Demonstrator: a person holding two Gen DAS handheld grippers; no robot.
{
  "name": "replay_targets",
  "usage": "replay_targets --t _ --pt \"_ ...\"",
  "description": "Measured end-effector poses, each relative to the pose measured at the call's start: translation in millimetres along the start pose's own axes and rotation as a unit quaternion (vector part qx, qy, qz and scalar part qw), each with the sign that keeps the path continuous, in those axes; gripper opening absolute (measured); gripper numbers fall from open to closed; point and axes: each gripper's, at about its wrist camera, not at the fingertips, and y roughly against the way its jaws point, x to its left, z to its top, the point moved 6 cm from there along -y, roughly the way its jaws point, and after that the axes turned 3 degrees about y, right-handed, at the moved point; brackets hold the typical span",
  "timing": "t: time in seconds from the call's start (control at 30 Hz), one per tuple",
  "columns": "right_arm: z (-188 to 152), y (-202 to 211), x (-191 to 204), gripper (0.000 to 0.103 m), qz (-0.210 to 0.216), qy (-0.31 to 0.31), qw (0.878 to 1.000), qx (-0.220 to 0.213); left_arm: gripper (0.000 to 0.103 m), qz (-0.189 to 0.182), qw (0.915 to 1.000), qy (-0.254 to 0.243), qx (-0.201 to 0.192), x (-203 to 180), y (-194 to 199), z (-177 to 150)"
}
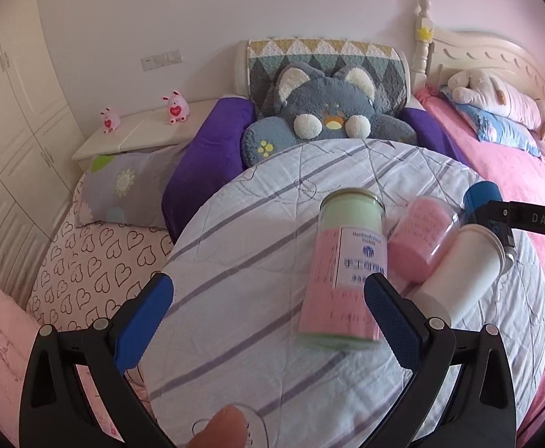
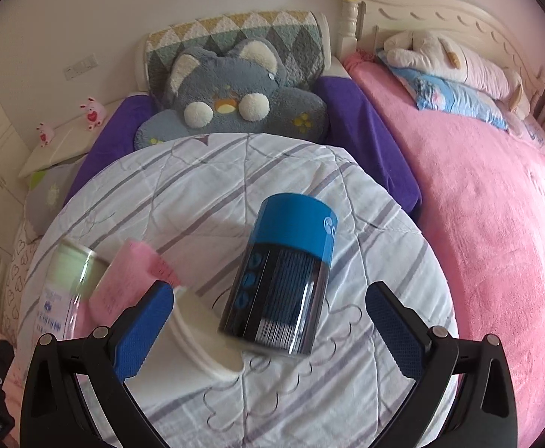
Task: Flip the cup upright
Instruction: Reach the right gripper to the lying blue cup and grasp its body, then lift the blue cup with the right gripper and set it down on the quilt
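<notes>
Several cups lie on their sides on a striped quilt (image 1: 242, 231). In the left wrist view a pink and green cup (image 1: 347, 272) lies just ahead of my open left gripper (image 1: 268, 298), near its right finger. Beside it lie a pink cup (image 1: 418, 239), a white cup (image 1: 463, 268) and a blue cup (image 1: 479, 196). In the right wrist view the blue and black cup (image 2: 283, 276) lies between the fingers of my open right gripper (image 2: 270, 310). The white cup (image 2: 205, 336), the pink cup (image 2: 130, 280) and the green cup (image 2: 67, 283) lie to its left.
A grey cat plush (image 1: 324, 115) and purple bolsters (image 1: 201, 171) sit beyond the quilt. A pink blanket (image 2: 477, 201) covers the bed to the right. A heart-print sheet (image 1: 96, 261) and a nightstand (image 1: 138, 130) are at left. My right gripper's body (image 1: 533, 224) shows at right.
</notes>
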Motion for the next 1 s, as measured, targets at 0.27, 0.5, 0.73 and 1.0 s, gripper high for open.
replay_targets --t 0.27,0.5,0.73,1.0 --pt "20 -43 -17 0.103 -0.013 -0.007 0.998 0.061 0.103 0.001 0.9999 -0.006 0.008 -7 -22 19" --pt "16 -78 -23 0.101 0.042 -0.013 0.987 0.153 0.103 -0.008 0.9999 -0.008 0.009 -14 -28 25" --pt "5 -88 -15 0.073 0.039 0.006 0.985 0.166 0.103 -0.012 0.9998 -0.010 0.012 -19 -28 25" --pt "7 -65 -21 0.072 0.062 -0.021 0.990 0.129 0.103 -0.005 0.9999 -0.007 0.006 -15 -13 22"
